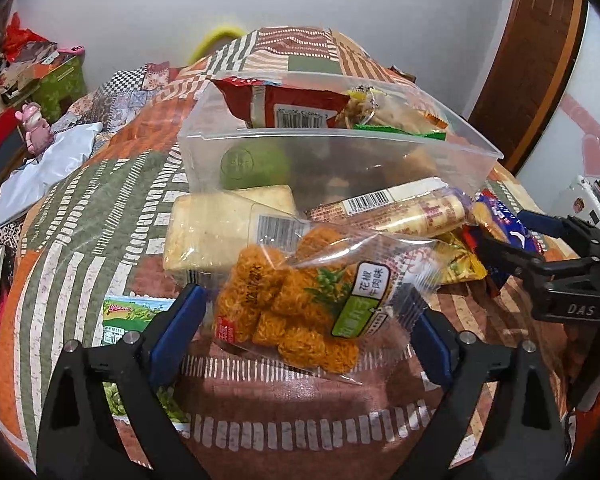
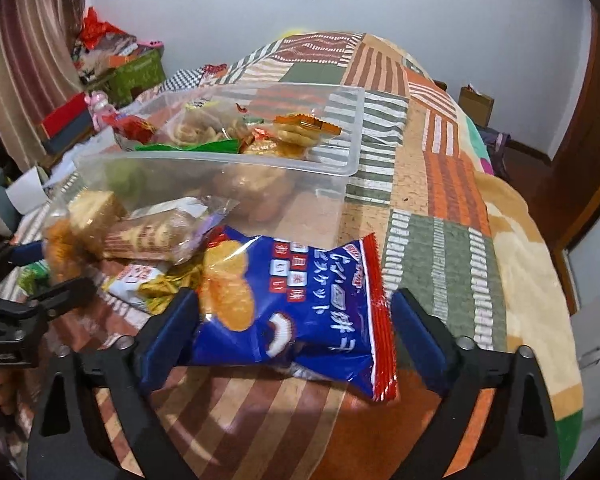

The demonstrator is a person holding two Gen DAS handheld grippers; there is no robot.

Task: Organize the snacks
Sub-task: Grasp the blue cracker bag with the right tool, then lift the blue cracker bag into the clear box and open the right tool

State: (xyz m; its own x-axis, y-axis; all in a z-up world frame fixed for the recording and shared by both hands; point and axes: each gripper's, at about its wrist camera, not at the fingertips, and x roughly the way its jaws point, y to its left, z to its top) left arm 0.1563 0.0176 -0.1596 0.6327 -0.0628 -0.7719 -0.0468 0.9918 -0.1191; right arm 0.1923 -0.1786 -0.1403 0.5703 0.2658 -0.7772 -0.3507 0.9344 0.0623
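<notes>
A clear bag of orange fried snack pieces (image 1: 296,300) lies on the quilt between the wide blue pads of my left gripper (image 1: 306,306); the pads stand clear of it. A blue and red biscuit bag (image 2: 300,304) lies between the spread jaws of my right gripper (image 2: 292,296), which is open. Behind both stands a clear plastic bin (image 1: 340,156) holding a red packet (image 1: 284,100) and several other snacks. Between the bags and the bin lie a pale cracker pack (image 1: 212,232), a biscuit roll (image 1: 400,212) and a yellow-green packet (image 1: 460,264).
Everything rests on a bed under a patchwork quilt (image 2: 440,208). A green pea packet (image 1: 128,320) lies by my left finger. Boxes and clutter (image 1: 40,76) stand off the bed's left side, a wooden door (image 1: 540,52) at the right, a cardboard box (image 2: 476,104) on the far floor.
</notes>
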